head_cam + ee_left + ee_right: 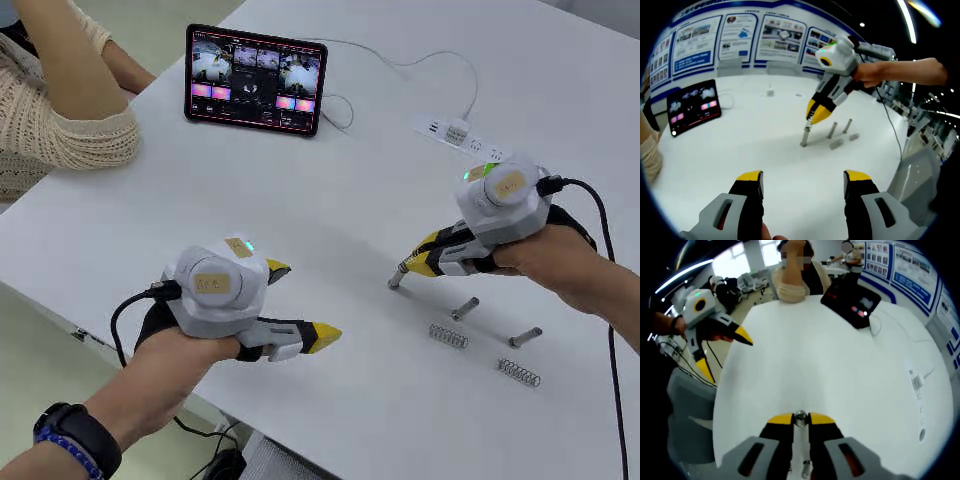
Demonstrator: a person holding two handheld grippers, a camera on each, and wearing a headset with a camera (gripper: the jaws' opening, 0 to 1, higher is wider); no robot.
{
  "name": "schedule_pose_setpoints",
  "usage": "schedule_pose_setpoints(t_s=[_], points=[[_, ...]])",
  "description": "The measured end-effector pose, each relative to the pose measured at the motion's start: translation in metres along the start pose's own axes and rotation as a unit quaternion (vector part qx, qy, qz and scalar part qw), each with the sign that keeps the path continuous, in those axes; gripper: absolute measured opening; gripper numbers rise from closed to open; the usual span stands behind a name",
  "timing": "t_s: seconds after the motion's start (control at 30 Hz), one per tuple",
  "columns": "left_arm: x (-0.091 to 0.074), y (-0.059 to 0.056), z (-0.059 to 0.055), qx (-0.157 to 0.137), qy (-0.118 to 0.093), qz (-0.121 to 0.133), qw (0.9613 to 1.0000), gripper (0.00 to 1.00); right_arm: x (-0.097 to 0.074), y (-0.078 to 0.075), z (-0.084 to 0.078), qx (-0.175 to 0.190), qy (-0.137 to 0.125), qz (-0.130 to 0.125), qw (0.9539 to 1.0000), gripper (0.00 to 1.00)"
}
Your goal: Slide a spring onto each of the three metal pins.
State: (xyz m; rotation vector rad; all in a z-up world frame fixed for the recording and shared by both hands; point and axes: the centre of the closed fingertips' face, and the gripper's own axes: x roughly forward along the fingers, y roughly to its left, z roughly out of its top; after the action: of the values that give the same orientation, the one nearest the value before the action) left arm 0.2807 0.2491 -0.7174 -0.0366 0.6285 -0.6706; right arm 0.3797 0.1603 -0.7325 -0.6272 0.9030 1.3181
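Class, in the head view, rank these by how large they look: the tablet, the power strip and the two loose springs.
1. tablet
2. power strip
3. farther spring and nearer spring: these look alike, so no ranking.
The tablet and strip lie farther from the camera.

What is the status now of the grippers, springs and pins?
Left gripper open, empty. Right gripper shut on spring, over first pin. Two springs lie beside two bare pins. Nothing in the way.
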Motion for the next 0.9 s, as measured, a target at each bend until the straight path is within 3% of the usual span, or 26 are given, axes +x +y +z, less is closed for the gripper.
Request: schedule_pose_setpoints(t_s=[0.3, 0.9], points=[[0.000, -0.002, 0.001, 0.001, 0.000, 0.000, 1.0000, 0.66, 0.007, 0.004, -0.001, -0.021, 0.014, 0.001, 0.9997, 0.12], [-0.004, 0.002, -0.002, -0.003, 0.002, 0.005, 1.0000, 0.66, 0.027, 0.010, -0.011, -0.022, 0.022, 0.009, 0.9995, 0.13]])
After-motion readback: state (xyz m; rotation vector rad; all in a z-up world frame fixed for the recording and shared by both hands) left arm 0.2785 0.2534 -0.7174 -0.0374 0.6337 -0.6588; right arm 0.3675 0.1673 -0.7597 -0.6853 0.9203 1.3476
